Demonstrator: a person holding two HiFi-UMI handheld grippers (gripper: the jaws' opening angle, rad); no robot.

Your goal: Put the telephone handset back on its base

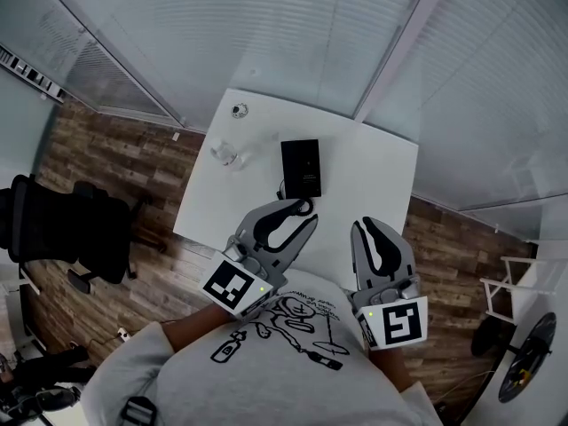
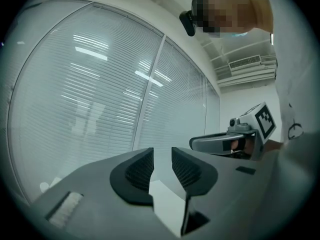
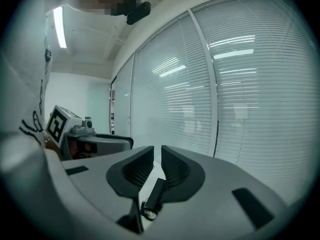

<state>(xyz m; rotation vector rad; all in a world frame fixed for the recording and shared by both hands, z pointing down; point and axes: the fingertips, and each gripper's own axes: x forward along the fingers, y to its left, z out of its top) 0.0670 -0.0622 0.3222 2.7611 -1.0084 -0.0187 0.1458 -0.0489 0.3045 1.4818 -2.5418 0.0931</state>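
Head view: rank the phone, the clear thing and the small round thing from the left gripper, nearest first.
1. Phone, just ahead of the left gripper.
2. Clear thing, ahead-left.
3. Round thing, far left corner.

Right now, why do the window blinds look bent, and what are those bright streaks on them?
Head view: the wide lens splays the window frame outward. Left gripper view: fisheye curve, dark corners, and bright reflections streaking the blinds. Right gripper view: the same, plus a glaring ceiling lamp.
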